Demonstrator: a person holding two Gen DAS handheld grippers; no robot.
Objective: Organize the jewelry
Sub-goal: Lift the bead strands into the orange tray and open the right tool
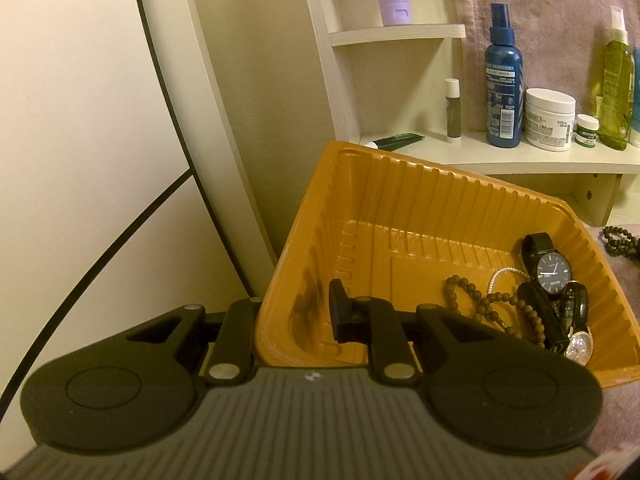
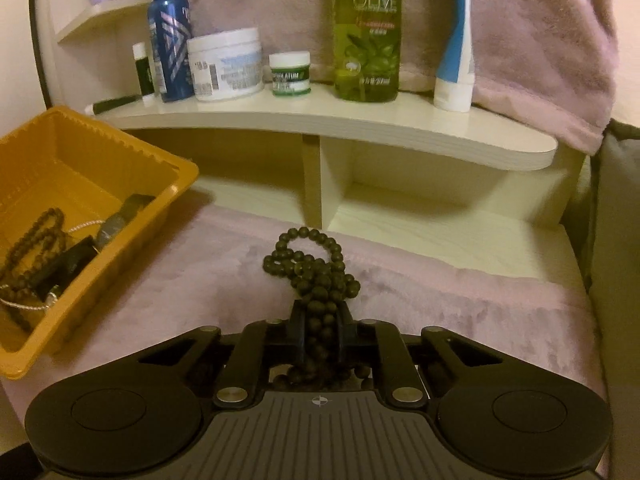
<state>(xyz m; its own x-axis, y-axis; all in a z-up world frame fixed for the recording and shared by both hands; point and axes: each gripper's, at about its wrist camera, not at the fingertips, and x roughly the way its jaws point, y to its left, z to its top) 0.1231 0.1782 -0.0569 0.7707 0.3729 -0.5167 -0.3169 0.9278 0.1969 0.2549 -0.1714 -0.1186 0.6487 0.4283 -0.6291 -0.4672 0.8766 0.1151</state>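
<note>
Left claw (image 1: 296,316): clenched on the near-left wall of the orange tray (image 1: 400,184), one finger (image 1: 339,312) inside the tray, the other outside and mostly hidden by the wall. The tray sits tilted.

Inside the tray, toward its 4 o'clock corner, a small heap: a black-strapped watch (image 1: 550,270) with a dark dial; a brown bead strand (image 1: 480,304) at 9 o'clock of the watch; a thin pale chain (image 1: 500,278) between the two; a glittery round-faced watch (image 1: 579,344) at 6 o'clock of the heap.

Right claw (image 2: 322,332): grasping a dark bead bracelet (image 2: 316,268), both fingers pressed against the bunched beads. One loop of beads spills out ahead of the fingers at 12 o'clock and lies on the pink cloth (image 2: 440,292); more beads bunch behind the fingers, toward the camera. In the right wrist view the tray lies at 9 o'clock of the bracelet, well apart from it.

The worktop is covered by the pink cloth.

Cream shelf (image 2: 360,128) at 12 o'clock, beyond the bracelet. On it, from 9 toward 3 o'clock: blue spray bottle (image 2: 170,40), white cream jar (image 2: 226,64), small green-labelled jar (image 2: 290,74), green olive bottle (image 2: 366,32), blue-and-white tube (image 2: 456,60). A pink towel (image 2: 540,40) hangs behind the shelf.
</note>
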